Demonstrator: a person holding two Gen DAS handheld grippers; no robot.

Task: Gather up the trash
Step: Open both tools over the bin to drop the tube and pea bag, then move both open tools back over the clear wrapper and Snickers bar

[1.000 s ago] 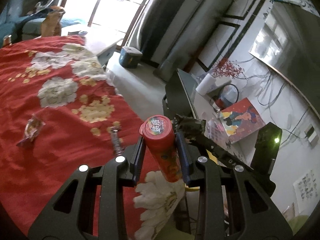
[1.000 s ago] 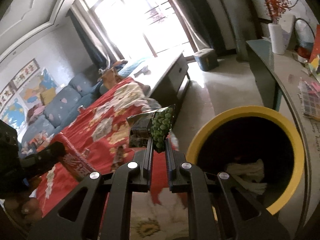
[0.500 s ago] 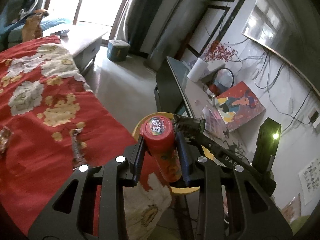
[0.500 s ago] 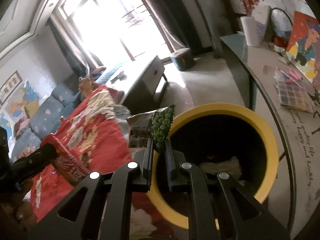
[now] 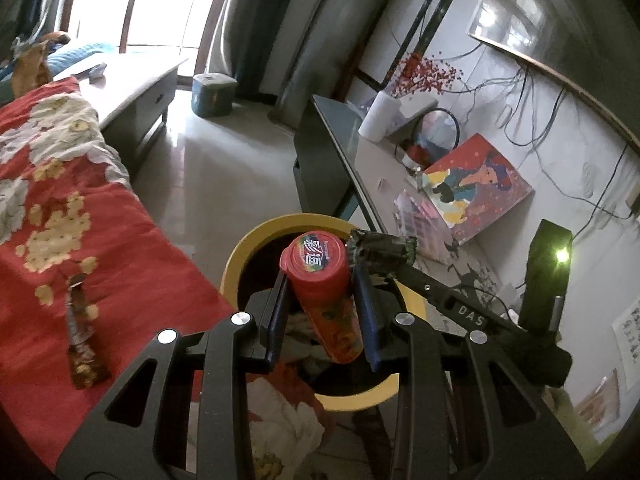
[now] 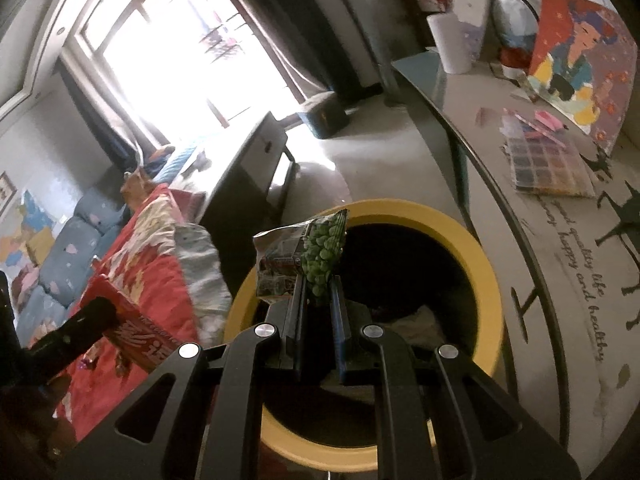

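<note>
Left wrist view: the left gripper (image 5: 320, 300) clamps a red tube (image 5: 322, 292) at frame centre, its lid toward the lens. A second earlier the tube hung over the red floral cloth (image 5: 80, 216); it now hangs above the mouth of the yellow-rimmed bin (image 5: 256, 240), which had not been in this view then. A dark wrapper (image 5: 82, 340) lies on the cloth at lower left; the small wrapper formerly at the left edge has left the frame. The lid bears Chinese characters, too small to read with certainty. At right, the other tool's arm reads "DAS".

Right wrist view: the right gripper (image 6: 318, 300) pinches a green pea packet (image 6: 308, 256), jaws nearly together. The bin (image 6: 488, 264), earlier at lower right, now lies behind and beneath the packet at centre. The table top (image 6: 560, 264) at right reads "happy and healthy life"; other words are illegible.
</note>
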